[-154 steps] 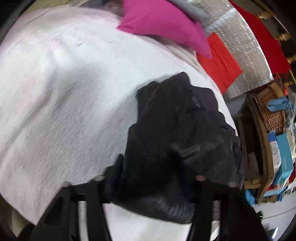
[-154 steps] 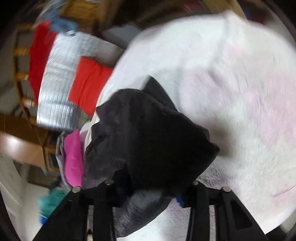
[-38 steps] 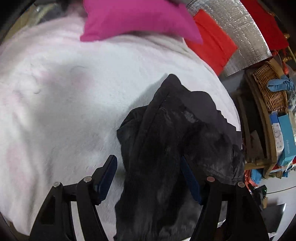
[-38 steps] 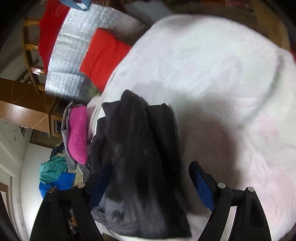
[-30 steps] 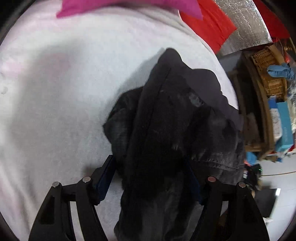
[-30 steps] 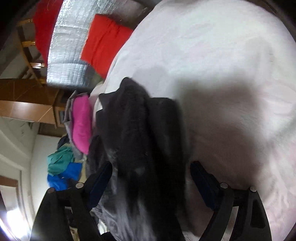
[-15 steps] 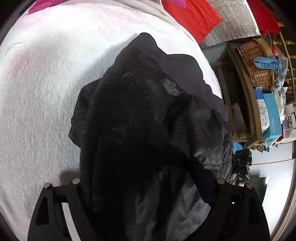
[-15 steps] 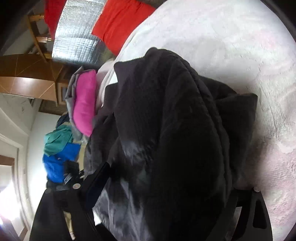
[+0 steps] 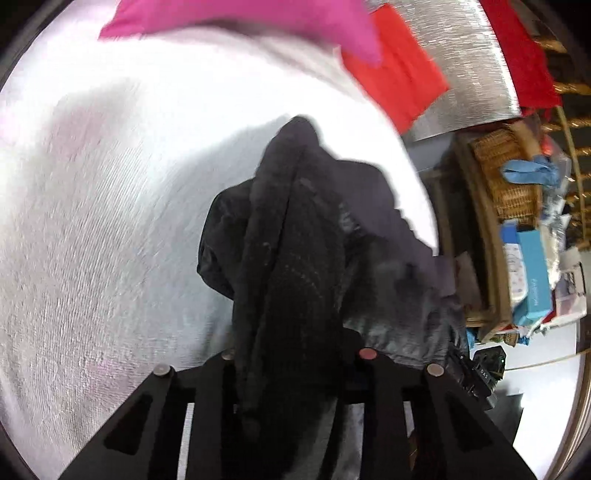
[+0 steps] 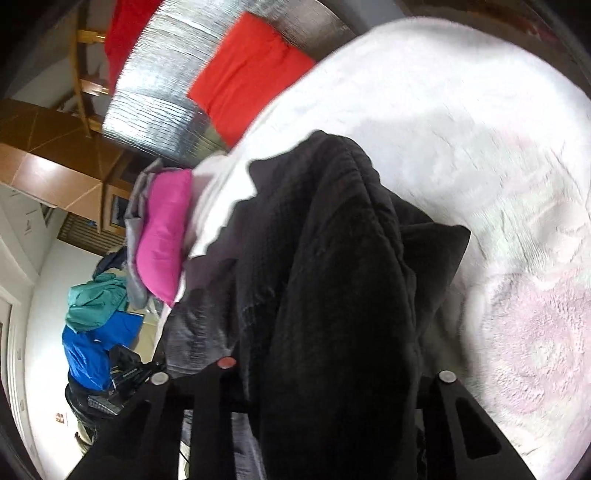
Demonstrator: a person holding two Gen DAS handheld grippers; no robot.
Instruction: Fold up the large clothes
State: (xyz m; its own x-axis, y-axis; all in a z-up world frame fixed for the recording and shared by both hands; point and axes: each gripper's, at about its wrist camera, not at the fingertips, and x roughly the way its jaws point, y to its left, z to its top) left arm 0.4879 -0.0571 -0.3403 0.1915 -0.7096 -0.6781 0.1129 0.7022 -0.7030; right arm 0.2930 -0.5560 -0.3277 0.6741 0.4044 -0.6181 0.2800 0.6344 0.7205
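Grippers, one in each hand, have both just been closing, and each now pinches a thick bunch of the same black garment. In the left wrist view, the left gripper [image 9: 295, 354] has its jaws drawn narrow, with a ribbed, knit-looking fold of the garment [image 9: 291, 266] packed between them and spilling over the near edge of the frame. The pads themselves are buried in cloth. In the right wrist view, the right gripper [image 10: 332, 373] is likewise narrowed around a heavy, fuzzy black fold [image 10: 332, 280], which fills the space between the fingers.

The garment lies crumpled on a white, fleecy blanket [image 9: 92, 221] with faint pink patches, near the blanket's edge. Part of the garment is a smoother grey-black fabric with a slight sheen, to the right in the left view.

At the far edge of the blanket sits a magenta pillow [image 9: 251, 18]. Beyond it is an orange-red cushion [image 9: 399, 81] against a quilted silver sheet [image 9: 461, 66]. To the right, in the left view, stands a wicker basket [image 9: 506, 177] with a blue cloth on it, and a blue box [image 9: 532, 273] whose lettering is too small to read. In the right view, teal and blue clothes [image 10: 96, 317] are heaped at the far left.
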